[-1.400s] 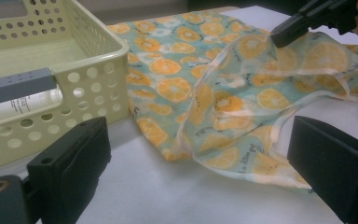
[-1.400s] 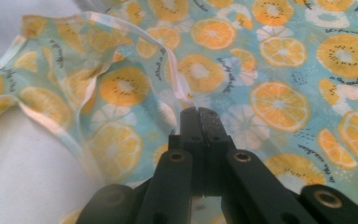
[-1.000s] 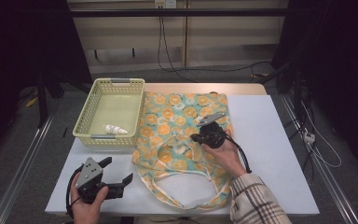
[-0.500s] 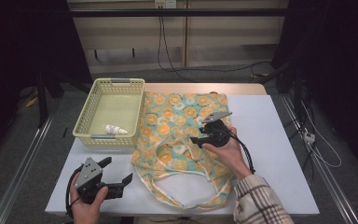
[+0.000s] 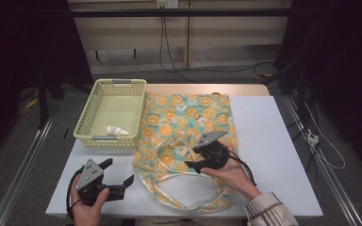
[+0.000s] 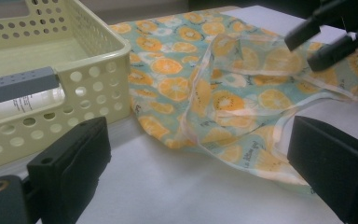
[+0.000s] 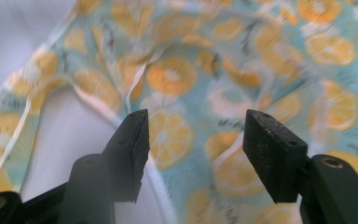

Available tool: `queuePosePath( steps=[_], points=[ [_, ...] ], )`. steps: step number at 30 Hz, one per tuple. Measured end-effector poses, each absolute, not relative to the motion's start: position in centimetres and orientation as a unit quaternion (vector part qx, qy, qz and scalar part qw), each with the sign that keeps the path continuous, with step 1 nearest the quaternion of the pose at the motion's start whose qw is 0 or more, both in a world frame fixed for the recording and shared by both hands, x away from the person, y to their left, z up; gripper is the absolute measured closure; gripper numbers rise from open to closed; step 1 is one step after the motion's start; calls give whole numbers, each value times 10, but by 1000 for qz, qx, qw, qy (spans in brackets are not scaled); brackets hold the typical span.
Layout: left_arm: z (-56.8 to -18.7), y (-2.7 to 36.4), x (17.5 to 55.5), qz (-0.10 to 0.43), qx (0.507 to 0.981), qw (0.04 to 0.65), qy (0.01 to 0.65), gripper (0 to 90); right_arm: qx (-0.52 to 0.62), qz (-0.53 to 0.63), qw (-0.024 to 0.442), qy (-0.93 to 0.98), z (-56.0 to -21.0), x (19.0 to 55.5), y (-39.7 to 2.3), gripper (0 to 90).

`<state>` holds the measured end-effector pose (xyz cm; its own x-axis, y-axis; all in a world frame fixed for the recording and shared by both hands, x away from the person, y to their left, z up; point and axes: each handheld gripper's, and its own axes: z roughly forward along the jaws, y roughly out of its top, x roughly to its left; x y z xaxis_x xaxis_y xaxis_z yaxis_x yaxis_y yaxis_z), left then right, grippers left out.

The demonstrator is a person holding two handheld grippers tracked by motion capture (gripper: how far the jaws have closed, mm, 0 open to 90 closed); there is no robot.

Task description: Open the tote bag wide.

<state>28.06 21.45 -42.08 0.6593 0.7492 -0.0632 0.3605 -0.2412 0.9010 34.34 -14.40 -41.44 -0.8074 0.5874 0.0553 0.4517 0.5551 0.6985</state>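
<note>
Your right gripper [image 5: 194, 158] hovers over the near middle of the orange-print cloth bag [image 5: 188, 117], pointing left. Its fingers [image 7: 131, 140] stand apart and have just been easing a little closer together, with nothing between them; in the right gripper view you look between them down on the print and a pale-edged strap.

The bag lies spread on the white tabletop [image 5: 268, 141], its far edge reaching the wooden strip at the back, its left edge just beside the yellow basket [image 5: 86, 123]. Its near part is rumpled, and the handles [image 5: 188, 200] loop out toward you over the tabletop.

Your left gripper [image 5: 119, 175] sits low at the near left corner, well apart from the right one, pointing right toward the bag. Its fingers [image 6: 74, 161] are wide apart and empty; in the left gripper view the bag's rumpled near-left corner lies between and beyond them.

A small white bottle [image 5: 117, 130] lies on its side in the basket's near end.
</note>
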Motion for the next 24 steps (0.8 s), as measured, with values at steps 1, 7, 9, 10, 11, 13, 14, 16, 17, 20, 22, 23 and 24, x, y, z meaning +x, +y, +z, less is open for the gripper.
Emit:
queuePosePath(
  steps=[1, 7, 9, 10, 11, 13, 14, 16, 17, 20, 22, 23, 24],
  points=[
    [-421, 214, 280, 196, 763, 497, 363, 56, 291, 362, 88, 881, -419, 340, -142, 438],
    [-420, 214, 280, 194, 762, 499, 364, 56, 284, 339, 69, 894, -437, 342, -140, 508],
    [-420, 214, 280, 195, 764, 499, 361, 56, 275, 332, 64, 900, -440, 342, -138, 508],
    [-420, 214, 280, 194, 763, 499, 361, 56, 275, 330, 62, 901, -441, 342, -136, 508],
    [-420, 214, 280, 194, 764, 499, 361, 56, 271, 324, 60, 904, -443, 342, -134, 508],
    [-420, 214, 280, 194, 763, 499, 361, 56, 267, 317, 59, 908, -446, 343, -132, 511],
    [-420, 214, 280, 195, 764, 499, 361, 56, 268, 311, 57, 910, -447, 343, -132, 522],
    [-420, 215, 280, 197, 764, 498, 362, 56, 269, 306, 54, 912, -448, 345, -132, 576],
    [-420, 215, 280, 196, 764, 498, 362, 56, 269, 306, 54, 912, -448, 345, -132, 576],
    [-420, 214, 280, 196, 764, 498, 361, 56, 277, 309, 45, 908, -448, 347, -134, 639],
    [-421, 214, 280, 195, 762, 500, 362, 57, 279, 312, 40, 907, -448, 349, -136, 676],
    [-420, 214, 280, 195, 763, 499, 362, 57, 281, 315, 37, 906, -448, 349, -136, 683],
    [-420, 214, 280, 195, 763, 499, 363, 57, 281, 318, 34, 905, -447, 349, -137, 691]
  ],
)
